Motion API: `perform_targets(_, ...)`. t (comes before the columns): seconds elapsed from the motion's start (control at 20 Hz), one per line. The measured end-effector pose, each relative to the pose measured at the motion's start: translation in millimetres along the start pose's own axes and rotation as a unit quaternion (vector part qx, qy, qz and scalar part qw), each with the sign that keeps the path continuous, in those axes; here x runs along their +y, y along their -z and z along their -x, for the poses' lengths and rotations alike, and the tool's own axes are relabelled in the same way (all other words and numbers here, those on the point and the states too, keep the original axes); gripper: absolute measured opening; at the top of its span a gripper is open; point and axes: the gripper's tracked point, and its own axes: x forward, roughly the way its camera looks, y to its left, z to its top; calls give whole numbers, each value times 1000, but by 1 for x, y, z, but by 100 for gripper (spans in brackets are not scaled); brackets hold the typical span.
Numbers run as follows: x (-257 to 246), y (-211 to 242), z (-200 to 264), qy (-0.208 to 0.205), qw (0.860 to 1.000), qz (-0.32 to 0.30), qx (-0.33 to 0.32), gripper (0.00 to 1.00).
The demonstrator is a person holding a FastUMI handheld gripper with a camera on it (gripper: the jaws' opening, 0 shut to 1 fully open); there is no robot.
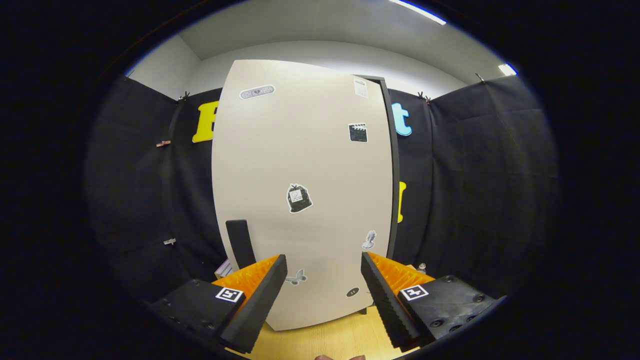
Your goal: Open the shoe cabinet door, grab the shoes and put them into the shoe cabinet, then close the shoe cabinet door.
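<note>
Black-draped booth, closed shoe cabinet door (305, 195) dead ahead on pale wood floor (325, 342), gripper (324, 267) spread wide and empty, dark handle (240, 243) off left—likely missed unless shifted over.

Gripper-mounted fisheye view, low and close, tilted slightly upward at the shoe cabinet door (305, 195) mid-frame, gripper (324, 272) fingers spread at bottom.

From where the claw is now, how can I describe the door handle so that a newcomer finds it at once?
Start from the tall beige cabinet door that stands before the black cloth wall. Go down to its lower left side, just above the left finger of the open claw. There the handle is a dark upright bar; the other marks on the door are small flat stickers.
</note>
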Motion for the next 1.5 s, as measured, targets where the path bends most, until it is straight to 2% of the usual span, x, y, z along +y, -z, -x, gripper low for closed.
perform_targets(0.35, -20, -6, 1, 23, 1000, -8, -8, 98)
perform_targets(0.85, -19, -1, 3, 11, 1000, -7, -1, 98)
perform_targets(1.5, -25, -6, 6, 17, 1000, -2, -10, 98)
